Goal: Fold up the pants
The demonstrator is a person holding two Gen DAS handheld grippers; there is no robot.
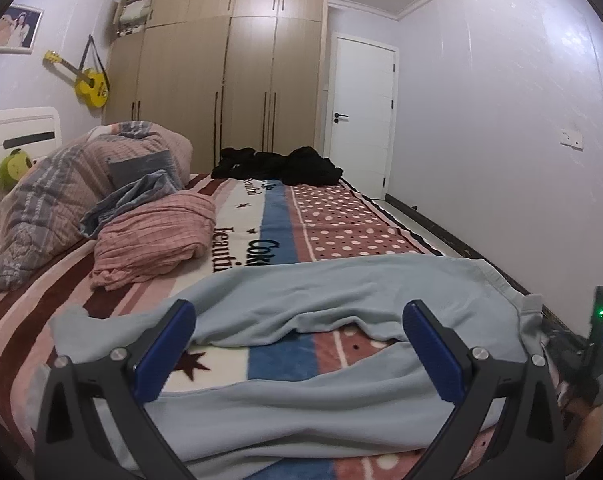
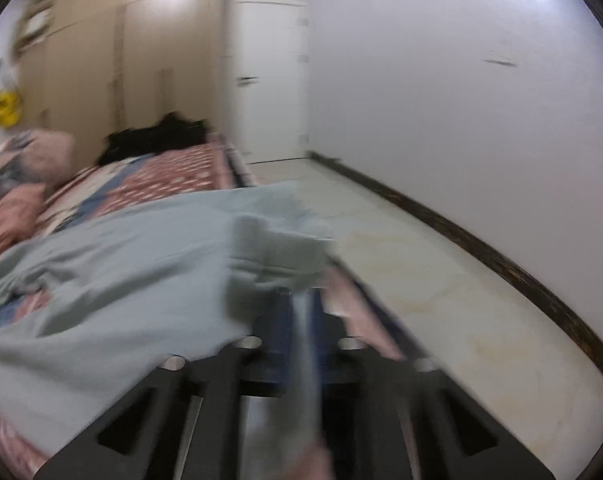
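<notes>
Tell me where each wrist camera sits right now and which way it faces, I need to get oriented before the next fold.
Left wrist: low over the bed, facing along it to the wardrobe and door; left gripper, jaws wide open above the light blue pants.
Right wrist: at the bed's right edge, blurred, facing the same door, floor and wall; right gripper shut on the pants' edge.
Shared: pants, patterned blanket, black clothes, wardrobe, door.
</notes>
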